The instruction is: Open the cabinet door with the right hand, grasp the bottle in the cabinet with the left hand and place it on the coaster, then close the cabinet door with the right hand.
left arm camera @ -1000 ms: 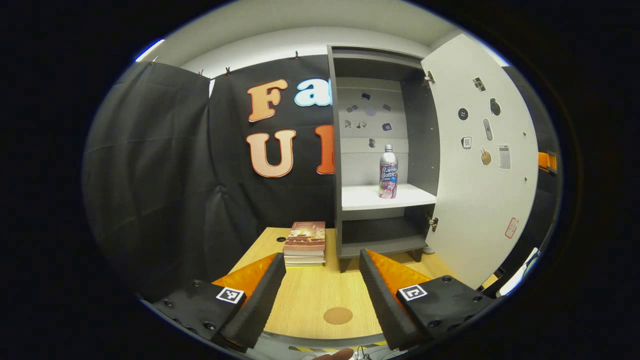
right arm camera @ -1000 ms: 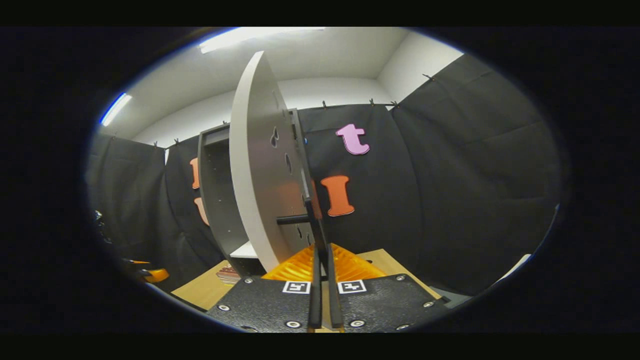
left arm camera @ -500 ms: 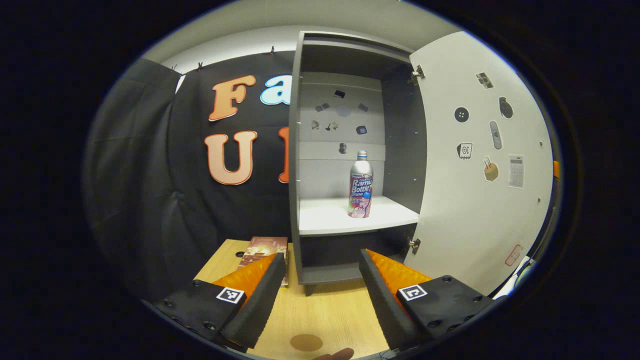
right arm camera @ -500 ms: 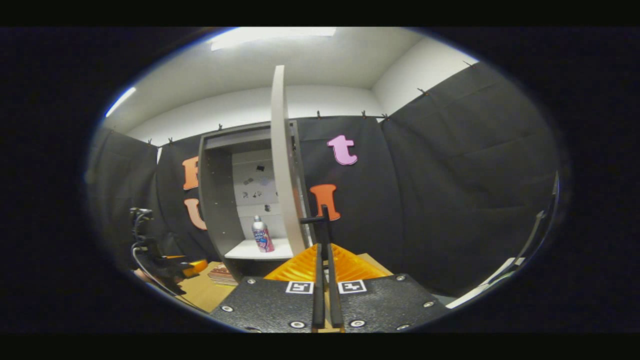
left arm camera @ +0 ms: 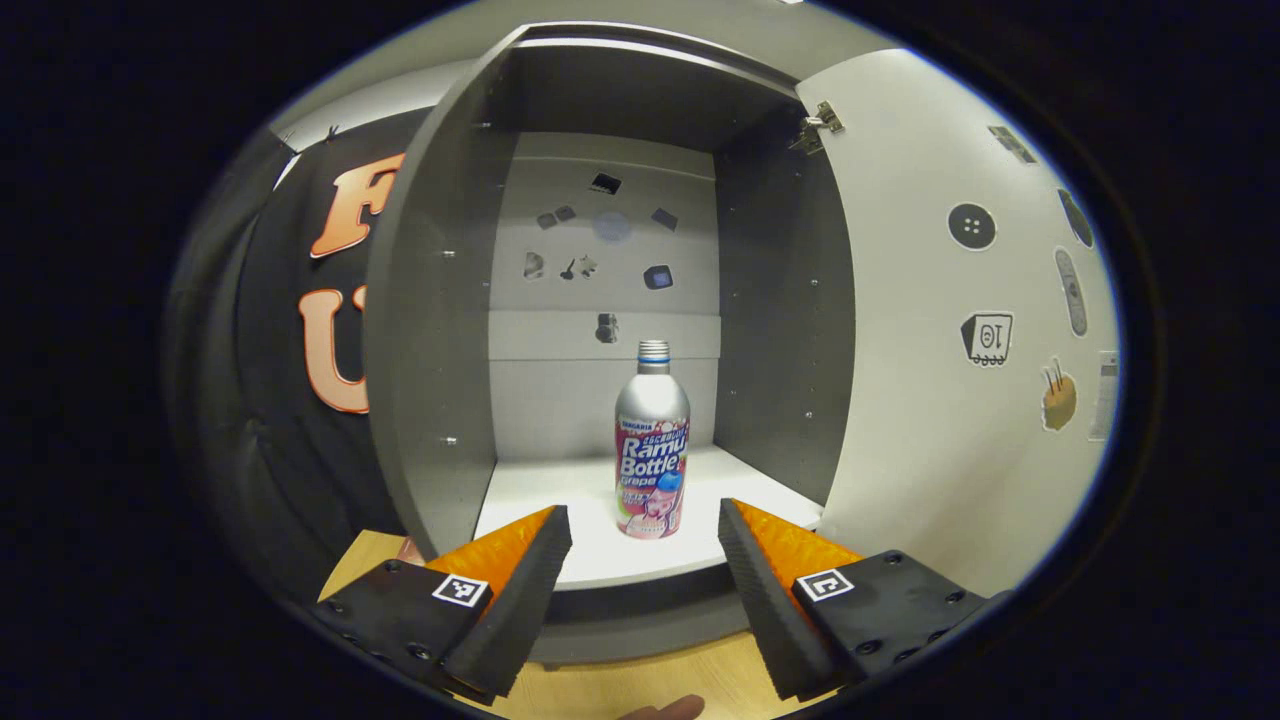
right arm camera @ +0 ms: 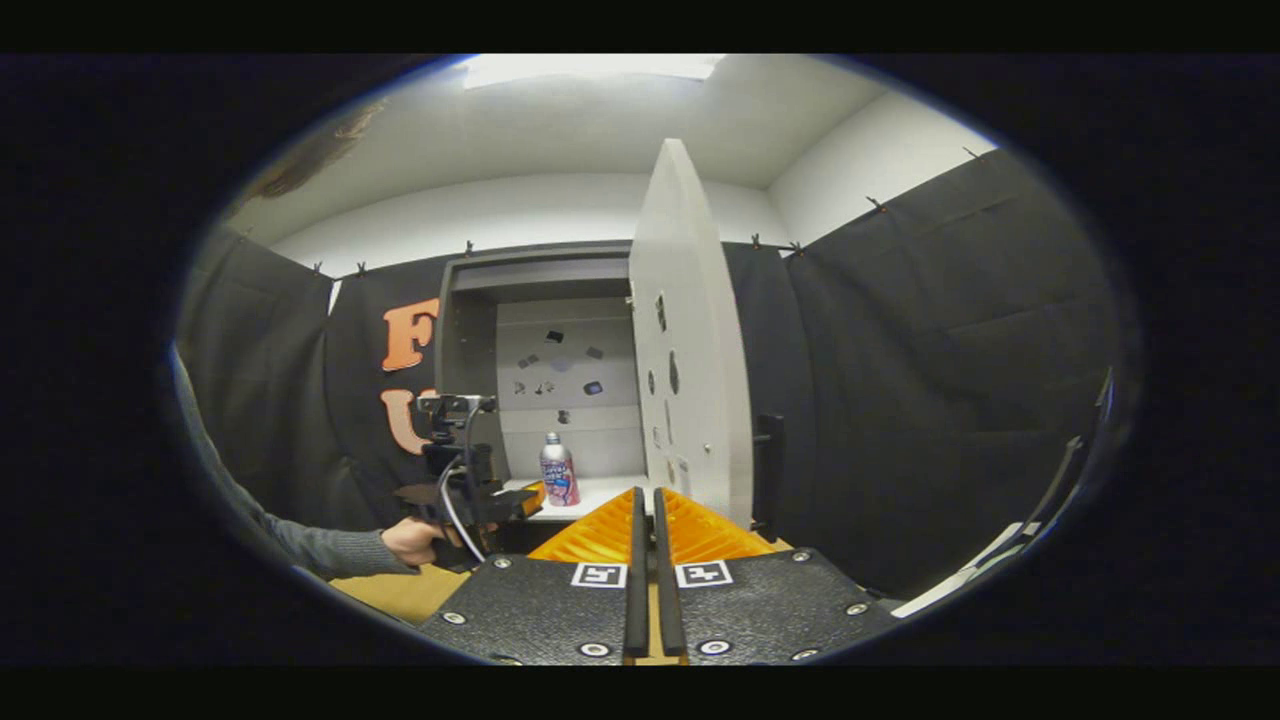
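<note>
- Since a second ago the left gripper (left arm camera: 645, 525) has come much nearer the cabinet (left arm camera: 440, 330), so the shelf (left arm camera: 540, 500) now lies just past its tips, and the right gripper (right arm camera: 646, 500) has let go of the door handle (right arm camera: 765, 470) and drawn back from it.
- Left gripper: fingers spread wide, holding nothing; the gap between them frames the foot of the bottle (left arm camera: 652, 450).
- Right gripper: fingers drawn close together with nothing between them, off the handle, which stands apart to its right.
- Bottle: upright on the white shelf, near the front edge, roughly centred, untouched.
- Door (left arm camera: 960, 330): swung fully open to the right, clear of the approach.
- Step in hand, as I judge it: reaching for the bottle. Carry on straight and level, keep the fingers wide until the body sits between them, and close on the broad labelled part rather than the narrow neck.
- Risk: a finger tip nudging the bottle could tip it, so centre it first.
</note>
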Tool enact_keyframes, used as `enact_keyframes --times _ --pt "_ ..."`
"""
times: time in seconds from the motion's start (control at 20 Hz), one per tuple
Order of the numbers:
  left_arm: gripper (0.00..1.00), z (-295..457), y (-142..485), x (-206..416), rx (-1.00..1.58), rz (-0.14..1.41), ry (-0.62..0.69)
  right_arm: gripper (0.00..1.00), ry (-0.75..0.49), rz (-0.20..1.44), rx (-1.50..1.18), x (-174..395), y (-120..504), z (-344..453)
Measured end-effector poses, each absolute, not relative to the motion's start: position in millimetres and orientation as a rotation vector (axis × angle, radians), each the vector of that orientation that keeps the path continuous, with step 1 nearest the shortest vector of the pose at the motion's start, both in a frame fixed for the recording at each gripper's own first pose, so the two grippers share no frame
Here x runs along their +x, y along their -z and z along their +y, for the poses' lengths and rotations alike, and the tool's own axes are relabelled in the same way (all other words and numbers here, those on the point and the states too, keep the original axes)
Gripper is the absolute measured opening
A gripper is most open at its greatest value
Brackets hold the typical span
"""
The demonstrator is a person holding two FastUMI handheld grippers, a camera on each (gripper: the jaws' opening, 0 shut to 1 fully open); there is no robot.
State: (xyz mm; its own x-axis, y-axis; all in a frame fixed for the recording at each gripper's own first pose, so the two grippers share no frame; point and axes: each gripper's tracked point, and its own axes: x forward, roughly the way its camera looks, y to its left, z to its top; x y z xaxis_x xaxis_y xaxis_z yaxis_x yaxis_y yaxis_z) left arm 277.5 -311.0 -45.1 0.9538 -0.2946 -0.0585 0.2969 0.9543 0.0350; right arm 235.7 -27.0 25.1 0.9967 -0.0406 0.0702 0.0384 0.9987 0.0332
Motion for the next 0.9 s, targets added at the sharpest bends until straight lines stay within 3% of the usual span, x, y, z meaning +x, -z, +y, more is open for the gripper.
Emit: enact_keyframes --times 0.05,0.1,0.15,0.2,0.5,0.7,0.9 --pt "0.95 -317 43 291 0.047 0.045 0.306 0.04 0.036 -0.053 0.046 237 -20 -23" --pt "0.96 -321 41 302 0.045 0.038 0.311 0.12 0.029 -0.029 0.056 237 -14 -18" --pt "0.96 -325 39 315 0.044 0.030 0.313 0.11 0.032 -0.006 0.060 237 -9 -16" --pt "0.96 -328 38 327 0.045 0.022 0.313 0.04 0.032 0.016 0.059 237 -5 -14" --pt "0.94 -348 42 382 0.047 0.025 0.324 0.00 0.035 0.082 0.043 243 8 -8" --pt "0.96 -359 46 399 0.041 0.032 0.335 0.03 0.048 0.106 0.051 253 15 -7" --pt "0.86 -353 38 385 0.036 0.015 0.334 0.00 0.047 0.120 0.056 253 19 -6"
